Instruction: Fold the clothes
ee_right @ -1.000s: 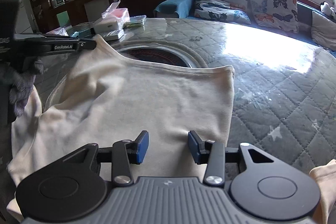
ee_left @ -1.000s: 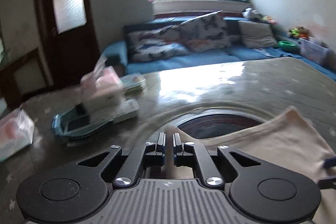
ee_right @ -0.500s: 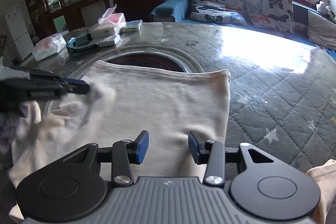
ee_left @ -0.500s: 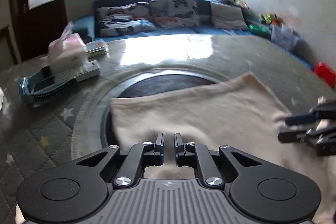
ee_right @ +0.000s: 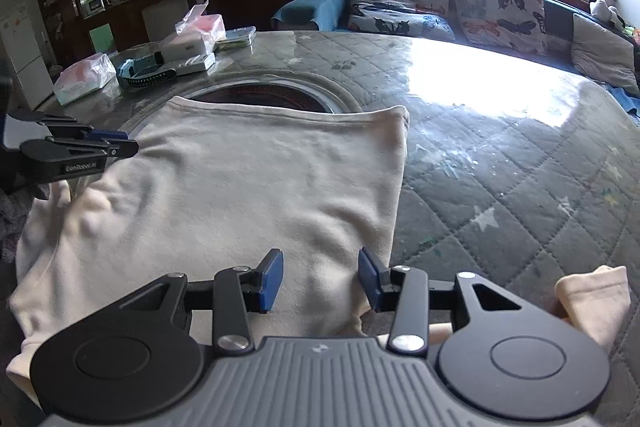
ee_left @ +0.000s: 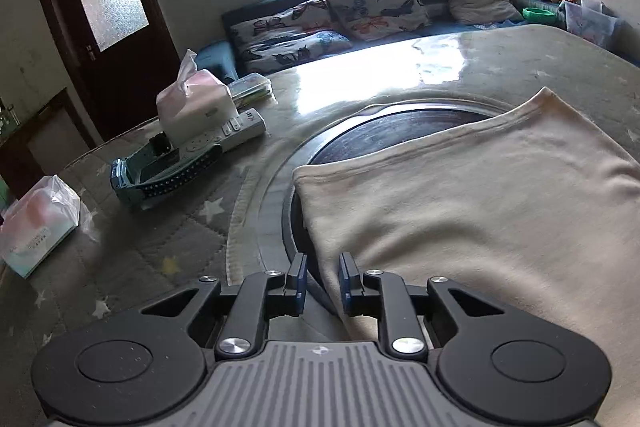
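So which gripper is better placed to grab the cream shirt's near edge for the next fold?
Probably right: the right gripper is open directly over the cream shirt; the left gripper sits at its side edge.

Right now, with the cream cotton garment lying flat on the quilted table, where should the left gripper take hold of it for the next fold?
Likely the near left edge of the cream cotton garment, just ahead of the left gripper, whose jaws have just been opening with the edge between them, apparently unpressed. Come in low from the left: the edge lies flat and free there, over the round dark inset's rim.
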A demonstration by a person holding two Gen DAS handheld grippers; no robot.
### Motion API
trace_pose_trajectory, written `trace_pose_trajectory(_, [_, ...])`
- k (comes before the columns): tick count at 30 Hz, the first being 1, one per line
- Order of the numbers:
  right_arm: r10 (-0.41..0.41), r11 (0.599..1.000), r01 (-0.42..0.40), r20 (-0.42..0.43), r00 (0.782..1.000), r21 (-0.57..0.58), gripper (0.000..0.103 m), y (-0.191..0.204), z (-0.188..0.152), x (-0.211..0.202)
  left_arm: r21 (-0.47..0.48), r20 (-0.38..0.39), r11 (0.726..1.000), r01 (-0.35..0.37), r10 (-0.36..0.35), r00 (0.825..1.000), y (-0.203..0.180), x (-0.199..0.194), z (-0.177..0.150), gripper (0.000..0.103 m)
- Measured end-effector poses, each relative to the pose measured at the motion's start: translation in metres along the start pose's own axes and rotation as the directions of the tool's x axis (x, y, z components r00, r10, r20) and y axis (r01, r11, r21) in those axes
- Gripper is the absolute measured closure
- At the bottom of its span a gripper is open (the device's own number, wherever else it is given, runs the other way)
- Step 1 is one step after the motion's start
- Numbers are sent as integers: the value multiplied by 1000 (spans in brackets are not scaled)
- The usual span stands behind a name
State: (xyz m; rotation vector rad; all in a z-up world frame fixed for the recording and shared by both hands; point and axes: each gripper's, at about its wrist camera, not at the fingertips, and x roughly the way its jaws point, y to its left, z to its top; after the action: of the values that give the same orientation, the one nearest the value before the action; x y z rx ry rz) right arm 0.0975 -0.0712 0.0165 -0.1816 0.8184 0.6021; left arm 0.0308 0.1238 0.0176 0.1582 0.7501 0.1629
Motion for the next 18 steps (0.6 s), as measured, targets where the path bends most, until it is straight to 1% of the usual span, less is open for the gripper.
trace_pose_trajectory(3, [7,1000,-6,16,1000,-15,61,5,-2,-9,-42,7,999,22,-22,1000,-1,-11,3,83])
trace_pose_trajectory(4, [14,1000,-13,20,1000,-27,61,8,-3,-12,-54,18,997,54,-53,998,-4,-19,3,81])
trace_pose_trajectory(5, [21,999,-20,23,1000,-39,61,11,-5,-16,-64,26,993,95,-94,995,-8,-27,2,75])
trace_pose_trajectory(6, [29,999,-28,24,999,-46,61,13,-7,-19,-69,33,988,136,-134,990,-12,-34,1,72])
trace_pose_trajectory(8, [45,998,-43,19,999,-54,61,17,-13,-23,-56,40,975,216,-214,976,-25,-49,-6,72])
trace_pose_trajectory(10, [40,998,-40,11,999,-48,61,17,-21,-27,-38,32,965,258,-257,966,-38,-57,-16,71])
trace_pose_trajectory(11, [37,998,-37,7,999,-44,61,17,-25,-28,-30,25,960,277,-276,961,-44,-60,-20,69])
trace_pose_trajectory(12, [36,999,-35,9,999,-32,61,15,-29,-32,-24,18,956,293,-293,956,-49,-63,-25,67])
trace_pose_trajectory(15, [19,1000,-20,24,1000,4,61,9,-40,-45,-11,15,952,307,-307,952,-57,-66,-37,65])
trace_pose_trajectory(18, [-12,999,10,27,1000,39,61,0,-49,-54,15,32,955,298,-298,954,-62,-70,-42,63])
